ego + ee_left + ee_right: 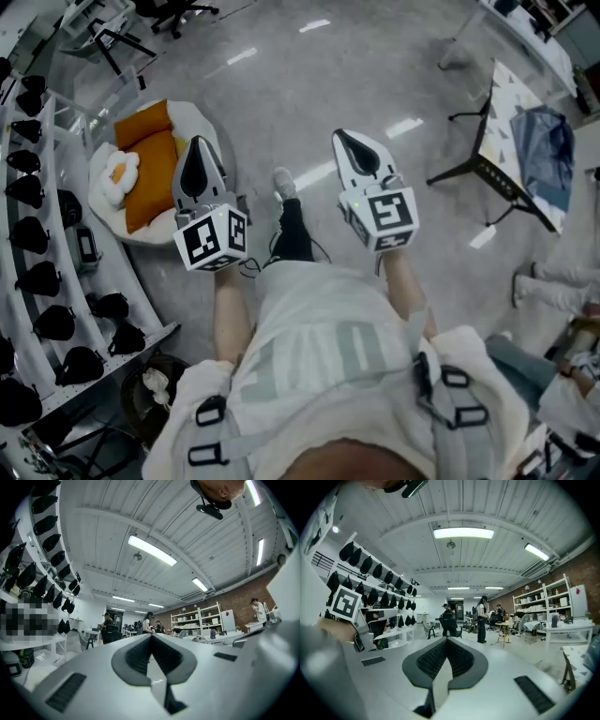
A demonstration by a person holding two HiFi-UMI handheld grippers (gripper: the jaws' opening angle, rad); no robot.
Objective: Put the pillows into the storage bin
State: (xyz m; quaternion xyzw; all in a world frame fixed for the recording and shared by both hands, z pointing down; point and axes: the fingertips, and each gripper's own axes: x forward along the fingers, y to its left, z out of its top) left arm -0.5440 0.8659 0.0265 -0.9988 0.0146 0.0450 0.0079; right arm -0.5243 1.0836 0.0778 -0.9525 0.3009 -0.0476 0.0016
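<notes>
From the head view there are two grippers, one round white storage bin [141, 234], two orange pillows and one fried-egg pillow. The bin stands on the floor [375, 75] at the left. All three pillows lie in it: one orange pillow [142, 122] at the far side, the second orange pillow [155, 178] nearer, and the egg pillow [120, 176] against its left. The left gripper [196, 150] is clenched and holds nothing, and its tip shows over the bin's right rim. The right gripper [349, 141] is also clenched and empty, well to the right of the bin, with the person's shoe [284, 183] between the two. A white rack [56, 272] of black items hems the bin on the left. A folding table [502, 103] with a blue cloth [542, 150] on it stands far right, and a wide stretch of grey floor lies between bin and table. In the left gripper view, the left gripper [151, 637] has its jaws pressed together with nothing between them. It points level into a long room, with the rack [51, 559] close on the left and white shelving [201, 620] far right. In the right gripper view, the right gripper [446, 640] likewise has its jaws together and bare. The left gripper's marker cube [347, 603] sits at the near left, at least three people [482, 618] stand far off, and open floor runs ahead.
</notes>
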